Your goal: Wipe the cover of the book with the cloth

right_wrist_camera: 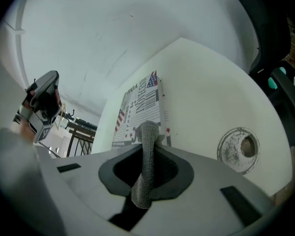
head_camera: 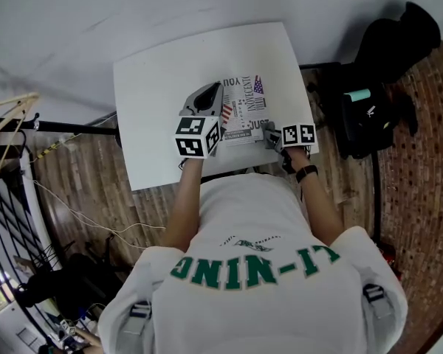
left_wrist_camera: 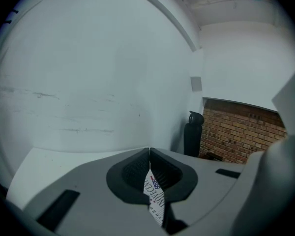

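The book (head_camera: 242,113) is laid flat on the white table (head_camera: 155,124). The gray cloth (right_wrist_camera: 147,166) is pinched by the right gripper (right_wrist_camera: 150,149) at the book's 5 o'clock corner. The left gripper (left_wrist_camera: 149,152), pressed together, is held at its 9 o'clock side.

Left gripper (left_wrist_camera: 150,150): jaw tips are seen closed together. A strip of the printed book (left_wrist_camera: 155,198) cover is seen through the gap behind them. White counter (left_wrist_camera: 39,165) is noted at left, brick wall (left_wrist_camera: 241,132) at right.

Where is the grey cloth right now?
In the right gripper view the cloth is pinched by the right gripper, at the near edge of the book on the white table.
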Available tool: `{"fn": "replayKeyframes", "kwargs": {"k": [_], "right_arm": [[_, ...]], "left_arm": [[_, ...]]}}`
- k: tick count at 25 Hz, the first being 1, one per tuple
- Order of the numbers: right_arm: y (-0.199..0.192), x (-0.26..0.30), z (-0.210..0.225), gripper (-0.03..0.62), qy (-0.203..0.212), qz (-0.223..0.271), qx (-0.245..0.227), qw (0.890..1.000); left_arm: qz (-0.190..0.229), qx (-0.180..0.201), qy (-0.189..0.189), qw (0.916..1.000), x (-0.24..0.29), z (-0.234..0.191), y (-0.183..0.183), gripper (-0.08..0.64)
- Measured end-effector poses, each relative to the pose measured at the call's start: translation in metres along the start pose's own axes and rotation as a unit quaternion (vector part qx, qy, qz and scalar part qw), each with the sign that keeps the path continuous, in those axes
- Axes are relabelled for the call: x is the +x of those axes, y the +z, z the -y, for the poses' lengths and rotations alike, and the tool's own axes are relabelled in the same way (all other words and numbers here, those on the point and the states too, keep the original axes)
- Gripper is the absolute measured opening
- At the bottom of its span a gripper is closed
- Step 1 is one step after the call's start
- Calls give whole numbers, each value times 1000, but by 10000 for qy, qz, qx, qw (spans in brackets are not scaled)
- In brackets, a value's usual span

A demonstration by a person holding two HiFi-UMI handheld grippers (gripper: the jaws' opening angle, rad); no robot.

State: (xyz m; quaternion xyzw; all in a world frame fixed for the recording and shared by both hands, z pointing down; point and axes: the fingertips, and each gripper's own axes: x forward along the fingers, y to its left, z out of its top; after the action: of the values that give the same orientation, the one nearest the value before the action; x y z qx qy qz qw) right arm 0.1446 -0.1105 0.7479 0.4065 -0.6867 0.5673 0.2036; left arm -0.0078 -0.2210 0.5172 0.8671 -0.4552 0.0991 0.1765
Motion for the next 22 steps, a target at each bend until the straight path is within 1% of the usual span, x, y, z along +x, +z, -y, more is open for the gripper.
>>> {"fn": "replayKeyframes", "kwargs": {"k": [2,4,6,8,9,11,13,15,16,18,20,22], "right_arm": [[17,-3,-8,45,-61,280,-81,9996],[45,-10,-25,46,-13,733,-291,9969],[82,-19,-52,46,46,1178,-671,9908],[119,-30,-85,46,-4,1576,-1223,9799],[137,-37,-103,46,-53,1769,-1541,9721],[169,-54,-140,46,-154,2170,-2181,9514],[198,-74,-178,46,-267,2598,-2737,9257],[221,-94,-214,46,-323,3009,-3127,9003],[230,-104,-230,46,-313,3206,-3248,8893],[243,-124,-257,46,-244,3578,-3372,8705],[253,-143,-279,46,-180,3898,-3445,8538],[258,-159,-298,46,-168,4152,-3533,8382]], "left_arm": [[27,-5,54,10000,0,-9,4,17],[85,-32,185,9998,-2,-24,10,17],[177,6,442,9989,-7,-46,22,17],[314,102,754,9966,-15,-67,40,17],[405,130,853,9955,-20,-76,49,17],[610,151,965,9933,-29,-88,71,17],[800,195,1071,9908,-36,-97,92,17],[949,264,1162,9883,-43,-102,112,17],[1012,305,1197,9872,-46,-103,121,17],[1132,424,1237,9849,-51,-100,138,17],[1253,531,1235,9830,-56,-95,156,17],[1380,552,1243,9811,-63,-89,172,17]]}}
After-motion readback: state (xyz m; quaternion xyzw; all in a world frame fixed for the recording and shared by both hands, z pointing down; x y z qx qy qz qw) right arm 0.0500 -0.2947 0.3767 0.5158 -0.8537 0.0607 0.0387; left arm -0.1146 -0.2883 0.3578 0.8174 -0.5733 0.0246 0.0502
